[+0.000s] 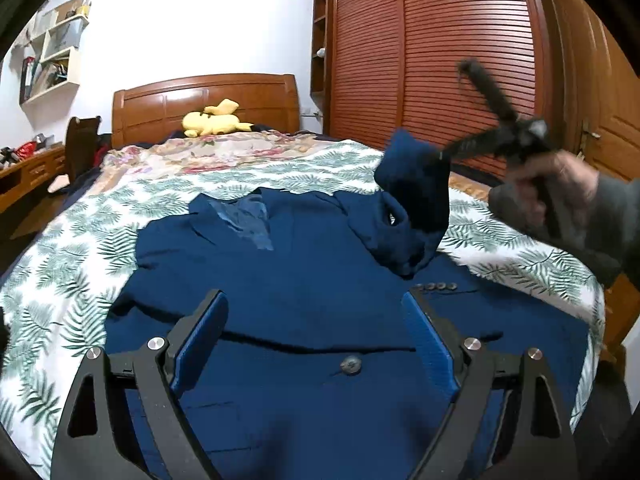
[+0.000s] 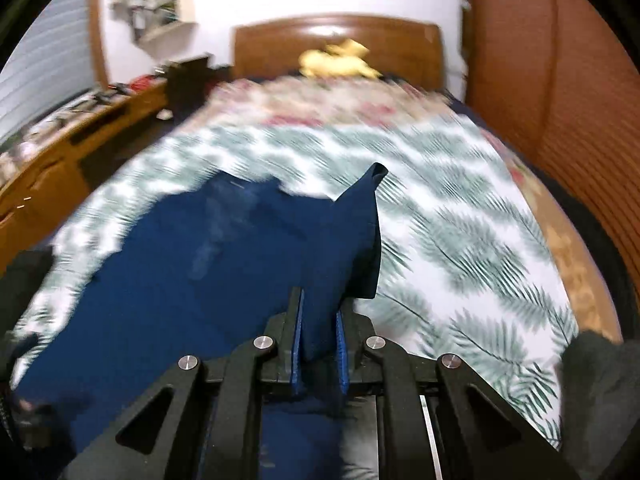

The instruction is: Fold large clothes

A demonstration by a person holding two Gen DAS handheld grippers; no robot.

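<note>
Behind us stands a bed [image 1: 72,240] with a leaf-print cover, a wooden headboard [image 1: 208,104] and a yellow plush toy [image 1: 216,120] up by the pillows. Red-brown closet doors [image 1: 440,60] fill the right wall.

We have a big blue jacket [image 1: 304,280] spread flat on the bed, front side up, with a button [image 1: 351,365] showing near us. Our left gripper [image 1: 316,336] hangs over the jacket's lower part — its fingers are spread wide with nothing between them.

Our right gripper [image 2: 320,344] has its fingers squeezed onto the jacket's sleeve [image 2: 356,240]. The sleeve is lifted off the bed on the right side — the picture there is blurry. A hand [image 1: 560,184] in a grey cuff holds that gripper.
</note>
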